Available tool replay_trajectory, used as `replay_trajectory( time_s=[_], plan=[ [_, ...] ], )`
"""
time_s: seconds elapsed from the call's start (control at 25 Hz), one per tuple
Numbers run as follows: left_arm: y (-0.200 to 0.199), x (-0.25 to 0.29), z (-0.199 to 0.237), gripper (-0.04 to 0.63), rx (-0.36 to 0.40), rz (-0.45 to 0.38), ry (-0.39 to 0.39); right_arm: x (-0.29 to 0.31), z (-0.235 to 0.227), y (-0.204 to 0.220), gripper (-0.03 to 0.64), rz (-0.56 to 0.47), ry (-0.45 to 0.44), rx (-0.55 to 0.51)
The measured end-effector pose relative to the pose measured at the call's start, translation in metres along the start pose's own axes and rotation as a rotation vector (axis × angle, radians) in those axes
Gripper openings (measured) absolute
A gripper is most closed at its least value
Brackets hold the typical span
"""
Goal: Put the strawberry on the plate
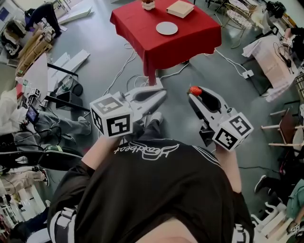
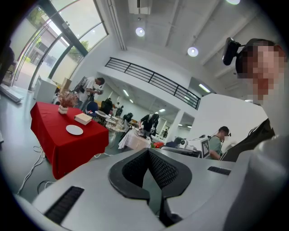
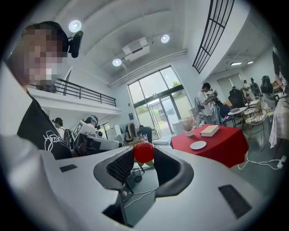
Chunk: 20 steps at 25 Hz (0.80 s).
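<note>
I am looking into a big, bright hall with a grey floor point(image 1: 228, 95), with people at cluttered desks along its edges. Nearest to me, both grippers are held out in front of a black shirt point(image 1: 156, 190).

The right gripper point(image 1: 192, 95) has its jaws set a moderate way apart and pressed on the small red strawberry point(image 1: 194, 89). The fruit sits right at the fingertips, squeezed between the two dark ribbed pads. In the right gripper view its green leaves point down into the gap behind the tips. The left gripper point(image 1: 163, 93) is just beside it at about the same height. Its jaws are drawn together until the tips meet, with nothing between them.

Both grippers hang over the floor, where white cables point(image 1: 128, 61) trail towards the table.

Further off stands the square table under a red cloth point(image 1: 190, 38), well apart from the strawberry. On the near part of the cloth the round white plate point(image 1: 166, 28) lies flat. Beyond it, near the far edge, a flat beige box point(image 1: 180, 8) rests at an angle. Beside that is a small white pot point(image 1: 148, 4) holding pinkish flowers.
</note>
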<state>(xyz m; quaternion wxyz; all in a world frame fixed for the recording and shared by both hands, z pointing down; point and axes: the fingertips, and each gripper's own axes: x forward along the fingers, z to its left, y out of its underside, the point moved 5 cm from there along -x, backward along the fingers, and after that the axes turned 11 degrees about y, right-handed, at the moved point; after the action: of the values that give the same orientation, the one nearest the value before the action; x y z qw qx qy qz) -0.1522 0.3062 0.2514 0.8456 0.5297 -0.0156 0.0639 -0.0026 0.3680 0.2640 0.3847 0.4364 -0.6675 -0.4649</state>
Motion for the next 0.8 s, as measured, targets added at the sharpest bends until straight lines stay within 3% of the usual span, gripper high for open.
replay_trajectory(
  time_s=[0.48, 0.8],
  plan=[
    [-0.002, 0.012, 0.034, 0.008, -0.035, 0.008, 0.025, 0.017, -0.020, -0.001, 0.132, 0.008, 0.034, 0.020],
    [-0.026, 0.036, 0.095, 0.008, -0.061, 0.012, 0.052, 0.062, -0.063, -0.010, 0.132, 0.028, 0.072, 0.043]
  ],
)
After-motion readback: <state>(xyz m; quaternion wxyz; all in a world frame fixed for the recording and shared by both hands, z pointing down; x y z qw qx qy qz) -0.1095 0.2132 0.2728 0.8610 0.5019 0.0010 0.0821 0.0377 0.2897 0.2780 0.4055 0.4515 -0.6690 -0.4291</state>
